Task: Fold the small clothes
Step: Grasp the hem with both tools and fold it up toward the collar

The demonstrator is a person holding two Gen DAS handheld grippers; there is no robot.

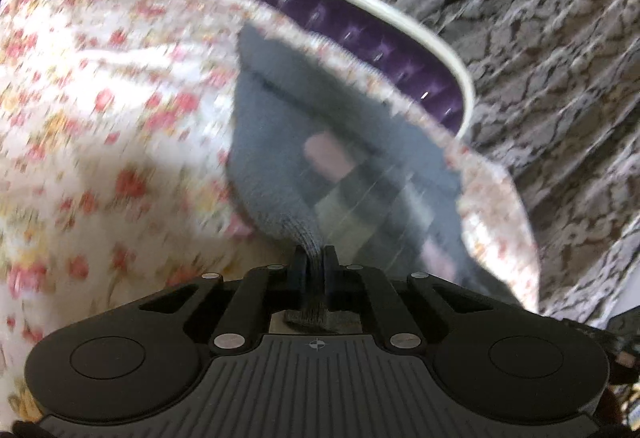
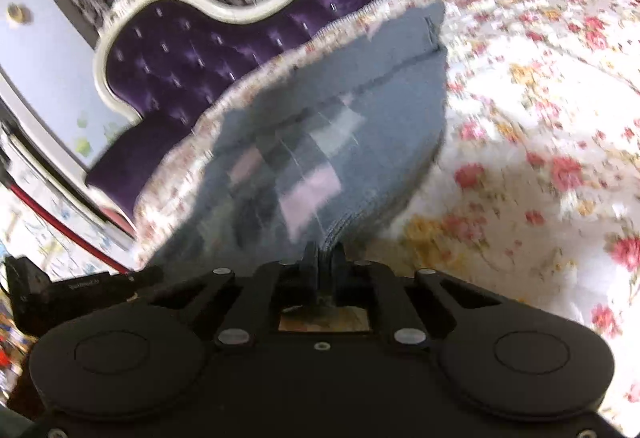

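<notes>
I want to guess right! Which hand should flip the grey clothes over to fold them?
Probably either, maybe left. Both the left tool and the right tool are shut on the hem of the grey garment. From the left, more open flowery bedspread shows beside it for laying the fold.

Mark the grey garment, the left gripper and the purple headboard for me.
grey garment (image 1: 276, 142): left wrist view, plain knit left of the checked patch.
left gripper (image 1: 316, 258): left wrist view, between the fingertips, shut on the garment's edge.
purple headboard (image 2: 168, 54): right wrist view, tufted purple panel.
</notes>
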